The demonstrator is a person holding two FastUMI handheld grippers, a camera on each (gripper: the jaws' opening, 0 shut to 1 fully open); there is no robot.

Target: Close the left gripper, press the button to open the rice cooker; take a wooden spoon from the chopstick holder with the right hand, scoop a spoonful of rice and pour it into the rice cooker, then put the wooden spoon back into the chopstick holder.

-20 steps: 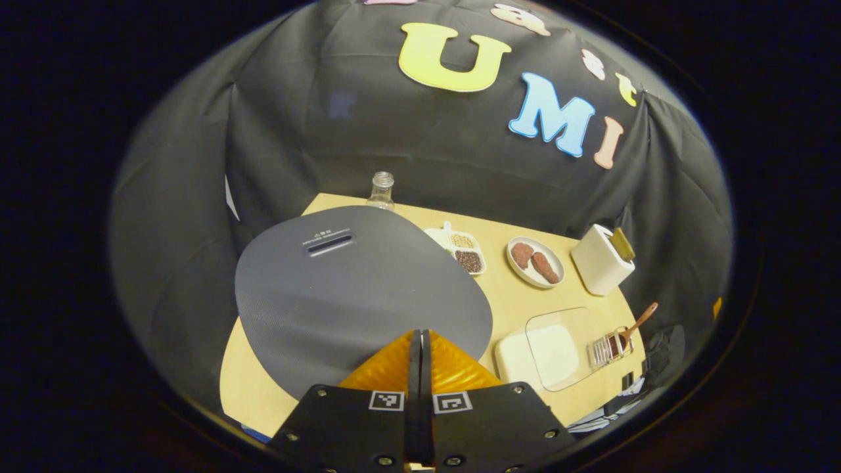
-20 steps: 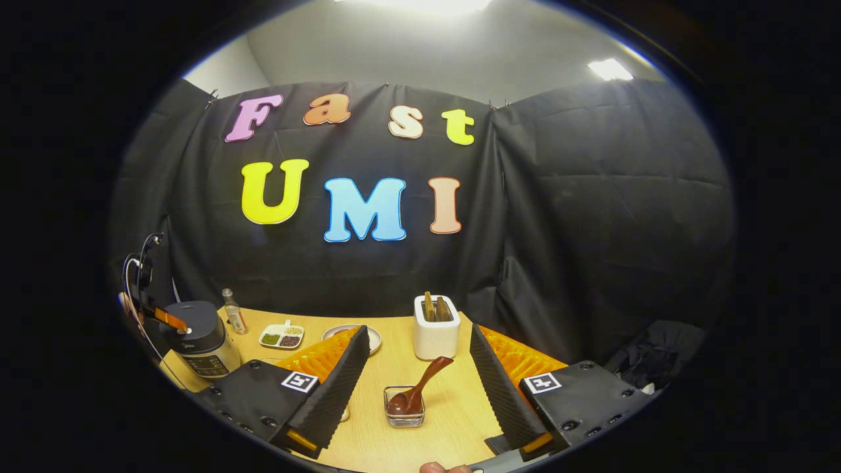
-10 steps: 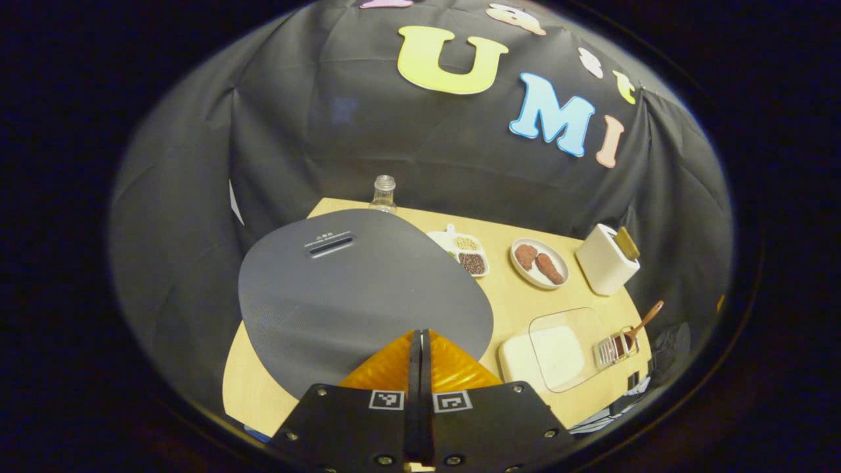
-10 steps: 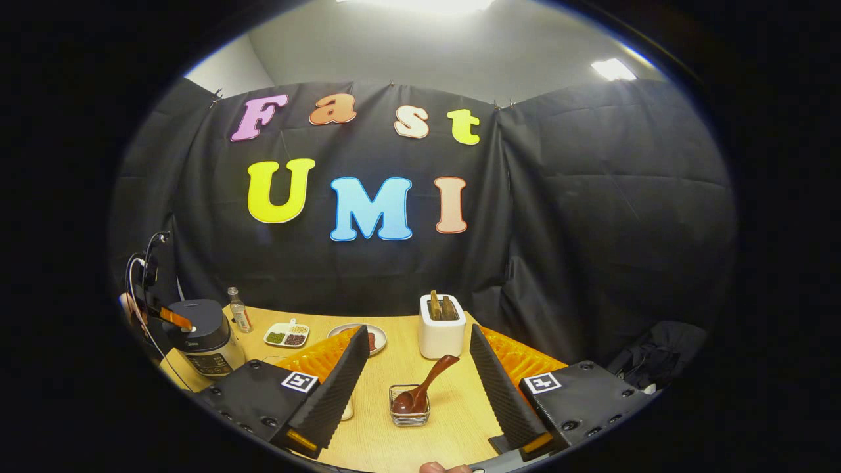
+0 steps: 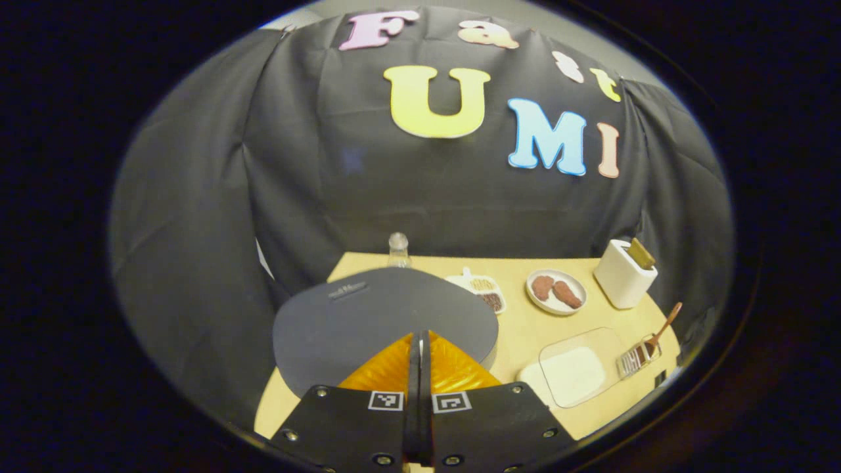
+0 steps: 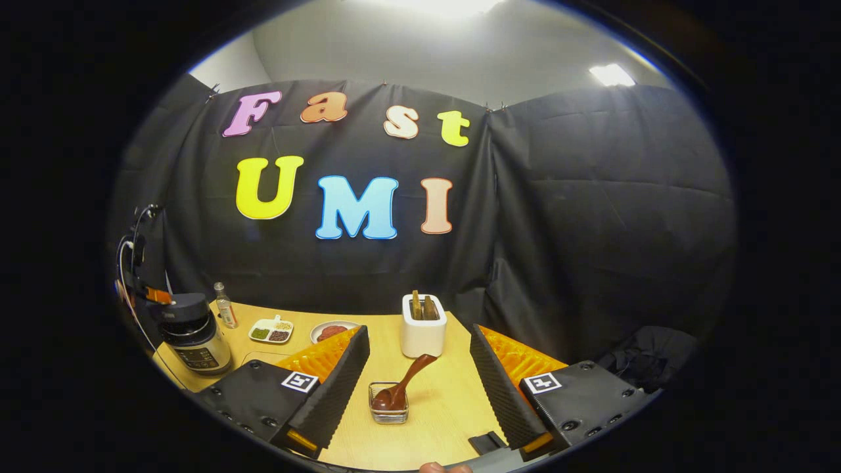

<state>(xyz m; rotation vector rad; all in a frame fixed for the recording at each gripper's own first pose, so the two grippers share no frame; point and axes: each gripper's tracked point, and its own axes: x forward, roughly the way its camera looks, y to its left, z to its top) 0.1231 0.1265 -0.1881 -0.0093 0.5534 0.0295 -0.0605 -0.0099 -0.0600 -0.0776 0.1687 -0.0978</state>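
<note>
With the left gripper point(image 5: 418, 341) pinched shut above the rice cooker point(image 5: 384, 322) lid and the right gripper point(image 6: 417, 387) spread wide before the wooden spoon point(image 6: 402, 386), a careless grab might tip its chopstick holder point(image 6: 389, 412)

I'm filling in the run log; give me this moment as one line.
left gripper: shut, over rice cooker lid | right gripper: open, facing wooden spoon in chopstick holder

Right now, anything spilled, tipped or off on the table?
Nothing stands out. The wooden spoon leans in its wire holder, the toaster stands upright, plate and rice container look intact, and no spills show.
</note>
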